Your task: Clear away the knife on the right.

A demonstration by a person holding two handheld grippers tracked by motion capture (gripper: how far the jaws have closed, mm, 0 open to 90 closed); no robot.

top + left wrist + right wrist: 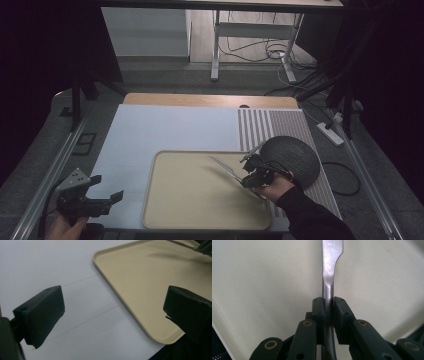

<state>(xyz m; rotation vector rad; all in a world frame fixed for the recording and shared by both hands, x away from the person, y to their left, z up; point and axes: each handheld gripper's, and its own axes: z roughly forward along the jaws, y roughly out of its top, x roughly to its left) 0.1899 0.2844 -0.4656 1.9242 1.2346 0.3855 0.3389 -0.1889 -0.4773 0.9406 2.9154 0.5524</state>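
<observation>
My right gripper [248, 174] is shut on the handle of a metal table knife [223, 167]. The blade points up and left, over the right part of the beige tray [200, 200]. In the right gripper view the knife's handle [328, 290] stands clamped between the two fingertips of the right gripper [328, 303], with the tray [262, 277] behind it. My left gripper [106, 187] is open over the white mat at the lower left, left of the tray. Its jaws stand wide apart in the left gripper view, where the left gripper [113, 312] holds nothing and the tray's corner [140, 277] lies ahead.
A dark round plate [295, 155] sits on a striped mat [260, 125] right of the tray, just behind my right hand. The white mat [165, 130] covers the table's left and middle. Table legs and cables [270, 50] lie on the floor beyond the far edge.
</observation>
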